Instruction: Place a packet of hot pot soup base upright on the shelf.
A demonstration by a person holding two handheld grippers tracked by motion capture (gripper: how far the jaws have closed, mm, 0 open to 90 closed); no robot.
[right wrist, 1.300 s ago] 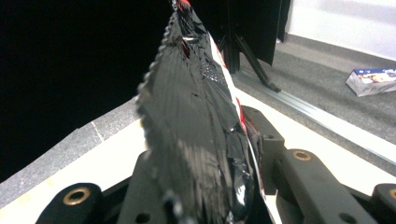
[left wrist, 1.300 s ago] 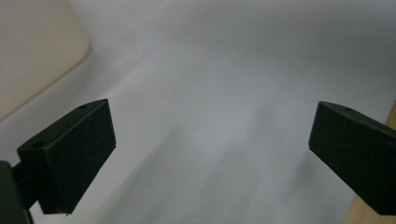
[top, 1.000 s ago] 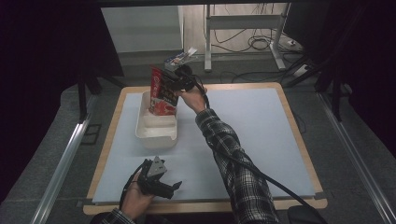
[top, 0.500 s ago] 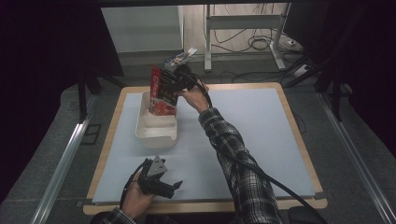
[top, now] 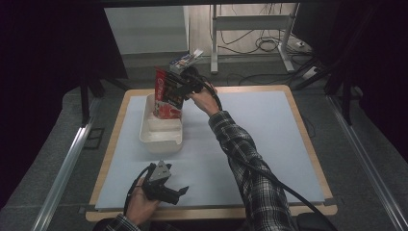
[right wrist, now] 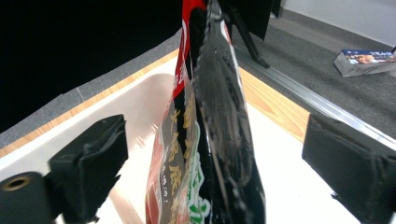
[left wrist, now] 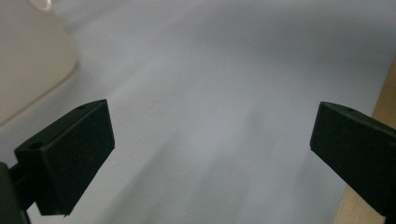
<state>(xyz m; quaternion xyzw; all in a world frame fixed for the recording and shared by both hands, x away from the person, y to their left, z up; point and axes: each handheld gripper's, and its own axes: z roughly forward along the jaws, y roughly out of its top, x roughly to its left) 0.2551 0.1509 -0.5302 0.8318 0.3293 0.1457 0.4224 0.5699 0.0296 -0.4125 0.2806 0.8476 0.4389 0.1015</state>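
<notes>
While the left tongs [top: 180, 192] rest spread wide on the counter [top: 269, 139], the right tongs [right wrist: 215, 154] gape around the upright red snack packet [right wrist: 205, 140] standing between them in the white tub [top: 161, 132].

A red, black and white packet [top: 167, 94] with green print is seen above a cream-white tub [top: 161, 130]; a plaid sleeve [top: 245, 163] is shown.

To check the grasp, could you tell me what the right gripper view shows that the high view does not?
Right gripper view adds: gaps between the red packet and both wide-apart jaws. High view adds: the left gripper held near the table's front edge. Shared: the packet upright in the white tub, a blue box on the floor.
</notes>
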